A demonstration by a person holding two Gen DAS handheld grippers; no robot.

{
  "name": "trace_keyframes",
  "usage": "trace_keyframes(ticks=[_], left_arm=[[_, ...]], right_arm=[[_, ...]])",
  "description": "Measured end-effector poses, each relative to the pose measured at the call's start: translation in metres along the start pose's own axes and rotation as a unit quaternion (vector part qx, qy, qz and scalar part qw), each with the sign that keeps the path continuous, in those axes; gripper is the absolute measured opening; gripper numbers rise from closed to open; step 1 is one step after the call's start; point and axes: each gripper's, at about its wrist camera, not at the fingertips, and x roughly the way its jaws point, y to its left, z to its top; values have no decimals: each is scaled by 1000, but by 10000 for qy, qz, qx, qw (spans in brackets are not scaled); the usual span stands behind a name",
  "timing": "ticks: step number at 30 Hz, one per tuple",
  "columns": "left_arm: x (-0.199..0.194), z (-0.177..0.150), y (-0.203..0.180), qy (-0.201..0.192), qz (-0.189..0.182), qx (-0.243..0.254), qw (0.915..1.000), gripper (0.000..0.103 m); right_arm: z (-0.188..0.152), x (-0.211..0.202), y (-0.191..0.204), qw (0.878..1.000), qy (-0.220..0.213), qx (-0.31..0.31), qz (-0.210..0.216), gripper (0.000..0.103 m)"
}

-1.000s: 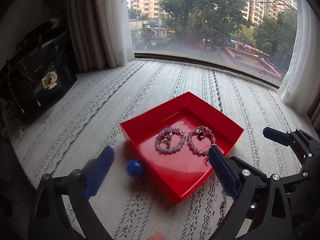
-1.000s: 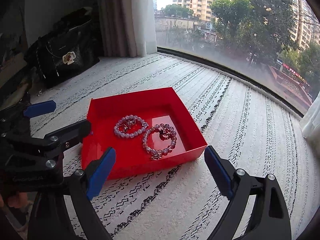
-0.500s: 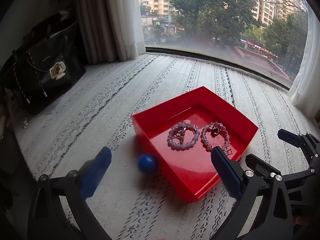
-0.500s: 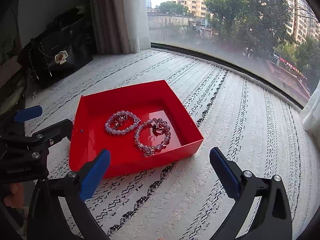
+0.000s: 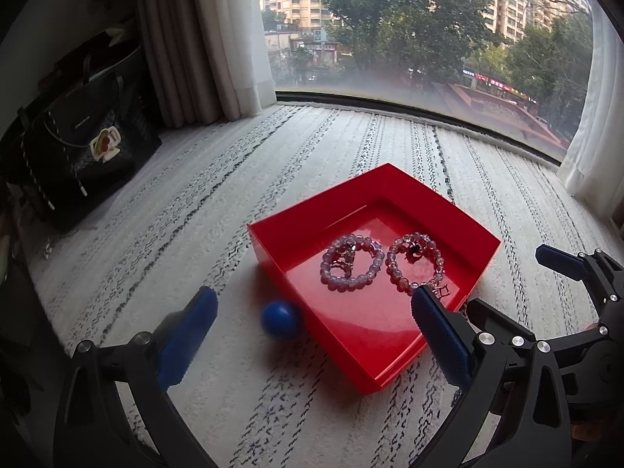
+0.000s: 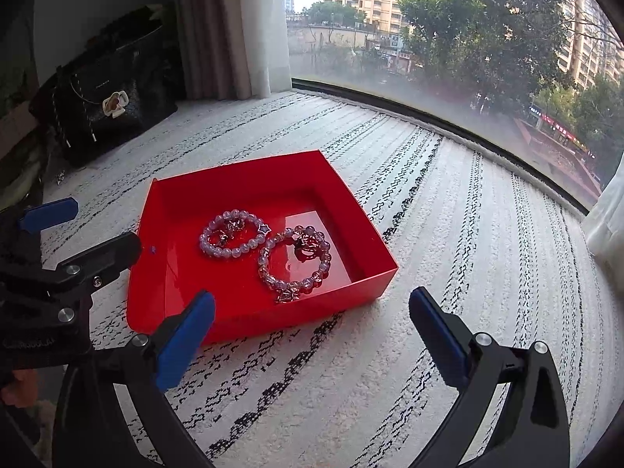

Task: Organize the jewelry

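Observation:
A red tray (image 5: 296, 230) (image 6: 241, 171) sits on the striped rug. In it lie a pale purple bead bracelet (image 5: 351, 261) (image 6: 232, 234) and a pink-and-clear bead bracelet (image 5: 413, 263) (image 6: 292, 263) side by side. A blue ball (image 5: 280, 319) rests on the rug against the tray's left wall, hidden in the right wrist view. My left gripper (image 5: 312, 327) is open and empty, above the tray's near corner. My right gripper (image 6: 310, 327) is open and empty, in front of the tray's near wall.
A black handbag (image 5: 82, 160) (image 6: 113, 105) stands at the far left by the curtains (image 5: 210, 39). A large window (image 5: 409, 39) borders the rug at the back. A white curtain (image 5: 592, 144) hangs at the right. The other gripper shows in each view's edge.
Both grippers have drawn back and shifted slightly left; the tray sits further right and lower in the left wrist view. Both stay open. The bracelets and ball have not moved.

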Motion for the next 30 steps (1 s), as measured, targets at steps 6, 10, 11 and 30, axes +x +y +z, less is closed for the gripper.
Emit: trace_keyframes(ticks=[6,10,11,30], left_arm=[[0,0,-2,-12,45,54,10000,96],[0,0,-3,-20,47,72,10000,96],[0,-1,-3,-23,50,78,10000,96],[-2,0,-5,-87,87,167,9998,96]], right_arm=[[0,0,4,10000,-27,-73,-1,98],[0,-1,6,9999,-59,-125,29,98],[0,-1,7,9999,-62,-135,24,98],[-1,-3,9,9998,-46,-187,81,98]])
